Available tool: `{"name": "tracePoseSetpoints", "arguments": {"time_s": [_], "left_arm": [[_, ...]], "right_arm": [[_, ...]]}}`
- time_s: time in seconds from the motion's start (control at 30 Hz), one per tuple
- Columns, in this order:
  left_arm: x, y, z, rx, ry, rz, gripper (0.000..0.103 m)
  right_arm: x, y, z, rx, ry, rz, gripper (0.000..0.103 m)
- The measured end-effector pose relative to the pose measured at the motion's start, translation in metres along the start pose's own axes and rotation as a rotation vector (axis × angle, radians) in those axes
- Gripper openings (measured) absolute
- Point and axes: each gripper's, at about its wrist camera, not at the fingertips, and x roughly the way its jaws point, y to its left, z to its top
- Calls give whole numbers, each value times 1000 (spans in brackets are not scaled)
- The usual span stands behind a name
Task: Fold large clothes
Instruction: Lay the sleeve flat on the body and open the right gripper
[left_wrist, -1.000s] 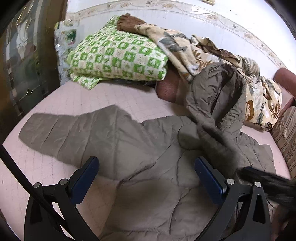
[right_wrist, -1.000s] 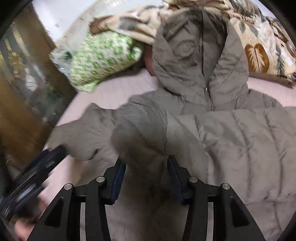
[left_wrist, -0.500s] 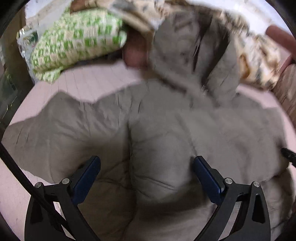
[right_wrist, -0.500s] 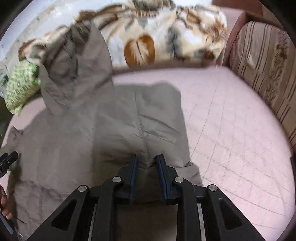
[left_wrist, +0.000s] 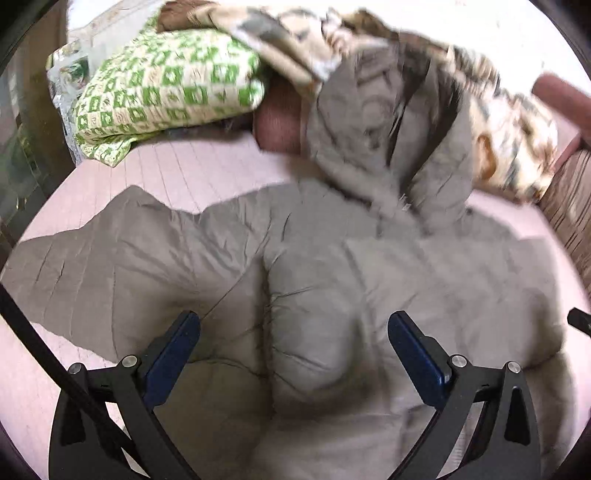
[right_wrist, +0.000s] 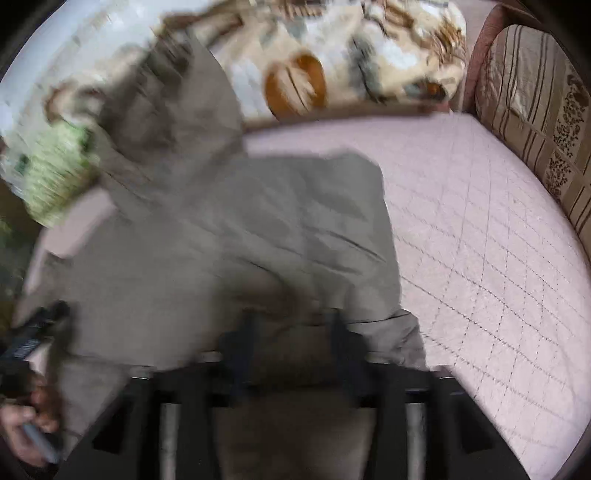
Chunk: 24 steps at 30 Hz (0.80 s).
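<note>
The grey padded jacket (left_wrist: 325, 295) is spread over the near half of the bed (right_wrist: 480, 221), hood toward the far edge. It is judged soft, bulky and light; a hem or sleeve edge is best taken. The left gripper (left_wrist: 293, 332) is held wide open above it, touching nothing. The right gripper (right_wrist: 291, 332) has just been opened; the fabric between its fingers seems released.

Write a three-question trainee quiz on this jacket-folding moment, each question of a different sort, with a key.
1. True or false: the grey hooded jacket lies spread on the pink bed cover.
2. Which sleeve lies stretched out flat to the side in the left wrist view? A the left-hand one in the picture, B the right-hand one, C neither.
3. Fill in: the left claw hangs over the jacket with its jaws ____.

Key: 1 true. 2 A, the sleeve reaches toward the picture's left edge. 3 open.
</note>
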Motion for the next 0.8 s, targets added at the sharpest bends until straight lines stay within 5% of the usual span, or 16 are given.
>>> {"name": "tracePoseSetpoints", "arguments": {"time_s": [0.03, 0.13, 0.23, 0.33, 0.43, 0.5, 0.8], "left_arm": [[-7, 0, 0, -15, -15, -11, 102], [-23, -5, -3, -11, -50, -20, 102], [-30, -14, -9, 43, -83, 13, 102], [-31, -22, -13, 89, -96, 52, 102], [-26, -25, -15, 102, -74, 29, 102], [-25, -29, -17, 122, -69, 29, 102], [-31, -26, -18, 109, -70, 12, 102]], "right_arm": [[-9, 5, -1, 0, -32, 7, 97], [-34, 29, -10, -61, -105, 39, 99], [-24, 55, -24, -148, -89, -33, 98], [2, 79, -50, -250, -33, -102, 83], [28, 84, -62, -300, -8, -180, 84], [46, 82, -70, -333, 24, -234, 97], [53, 64, -74, -269, 34, -174, 102]]}}
